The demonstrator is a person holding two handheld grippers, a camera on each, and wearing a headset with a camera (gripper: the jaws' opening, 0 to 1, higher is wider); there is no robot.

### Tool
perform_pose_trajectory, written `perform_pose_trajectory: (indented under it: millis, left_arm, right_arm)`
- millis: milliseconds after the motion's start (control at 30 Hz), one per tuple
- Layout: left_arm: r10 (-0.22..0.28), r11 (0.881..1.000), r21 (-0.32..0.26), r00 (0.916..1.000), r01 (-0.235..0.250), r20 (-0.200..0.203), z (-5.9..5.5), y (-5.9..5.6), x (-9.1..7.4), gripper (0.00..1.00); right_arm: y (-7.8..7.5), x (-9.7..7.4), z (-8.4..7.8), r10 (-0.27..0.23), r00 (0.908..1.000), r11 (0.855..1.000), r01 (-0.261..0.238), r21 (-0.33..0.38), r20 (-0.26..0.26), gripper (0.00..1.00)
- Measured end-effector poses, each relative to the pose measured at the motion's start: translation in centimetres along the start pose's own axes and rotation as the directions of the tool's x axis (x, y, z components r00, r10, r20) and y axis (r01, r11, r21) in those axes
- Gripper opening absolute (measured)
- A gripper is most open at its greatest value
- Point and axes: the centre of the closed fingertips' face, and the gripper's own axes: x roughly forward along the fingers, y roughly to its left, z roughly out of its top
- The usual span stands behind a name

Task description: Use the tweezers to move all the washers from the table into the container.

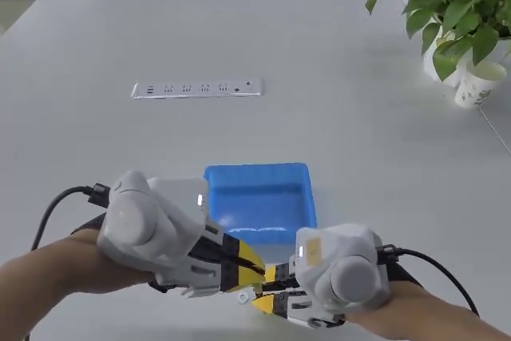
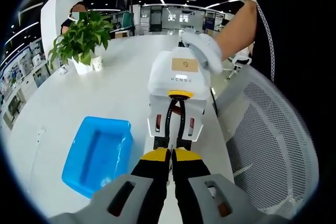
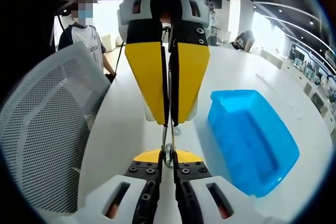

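Observation:
Low in the head view my two grippers meet tip to tip in front of the blue container [image 1: 257, 197]. The left gripper [image 1: 254, 264] comes in from the left, the right gripper [image 1: 267, 301] from the right. In the right gripper view thin metal tweezers [image 3: 167, 137] run between the left gripper's [image 3: 169, 121] shut yellow jaws and down into my right gripper's [image 3: 168, 157] shut jaws. The left gripper view has its own jaws [image 2: 170, 155] shut, facing the right gripper [image 2: 181, 77]. A small metal bit, perhaps a washer [image 1: 243, 297], lies on the table under the jaws.
A white power strip [image 1: 196, 89] lies further back on the white table [image 1: 359, 117]. A potted plant [image 1: 459, 13] stands at the far right corner with a cable trailing from it. A mesh chair [image 3: 47, 124] stands at the table's near edge.

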Motion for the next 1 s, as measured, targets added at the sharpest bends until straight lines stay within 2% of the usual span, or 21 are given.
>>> perform_pose_trajectory:
  millis: [433, 867, 1000]
  left_arm:
    - [0.001, 1.0, -0.001, 0.9999, -0.001, 0.012, 1.3, 0.4, -1.3, 0.05]
    - [0.02, 0.999, 0.029, 0.9998, -0.021, 0.009, 3.2, 1.6, -3.1, 0.05]
    - [0.028, 0.999, 0.042, 0.9996, -0.029, 0.009, 3.8, 2.4, -3.6, 0.05]
  right_arm:
    - [-0.6, -1.0, 1.5, -0.005, 0.9999, 1.0, 0.006, -0.027, 0.011, 0.09]
    - [-2.3, -2.2, 3.7, -0.022, 0.9993, 0.997, 0.024, -0.068, 0.031, 0.09]
    - [-3.1, -2.7, 4.3, -0.03, 0.9989, 0.997, 0.033, -0.076, 0.036, 0.09]
